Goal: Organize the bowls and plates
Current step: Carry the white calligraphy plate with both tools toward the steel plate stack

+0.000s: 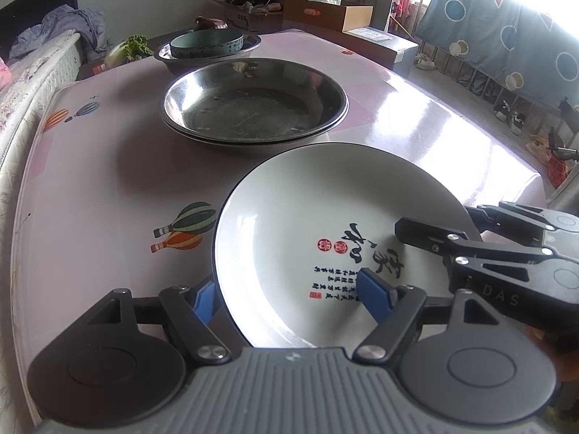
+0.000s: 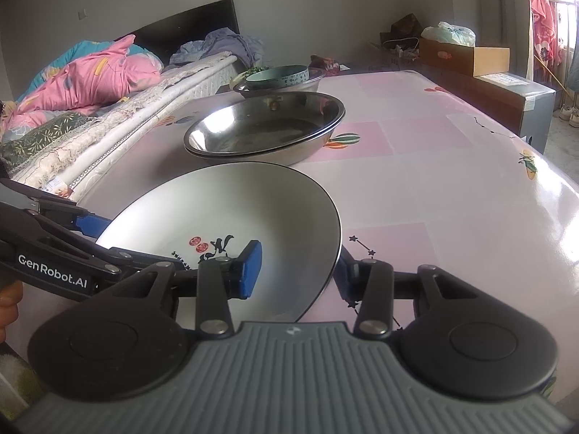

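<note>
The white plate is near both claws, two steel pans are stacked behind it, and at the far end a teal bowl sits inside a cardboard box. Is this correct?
One detail is wrong: the teal bowl sits inside a steel basin, not a cardboard box. The left wrist view shows it. The white plate near both claws and the two stacked steel pans behind it are as you say.

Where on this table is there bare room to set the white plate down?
Two bare stretches of table: right of the stacked steel pans, toward the boxes, and left of the pans by the bed. The middle line is crowded: white plate, steel pans, then the green bowl in a pan. Both grippers straddle the plate's rim.
</note>
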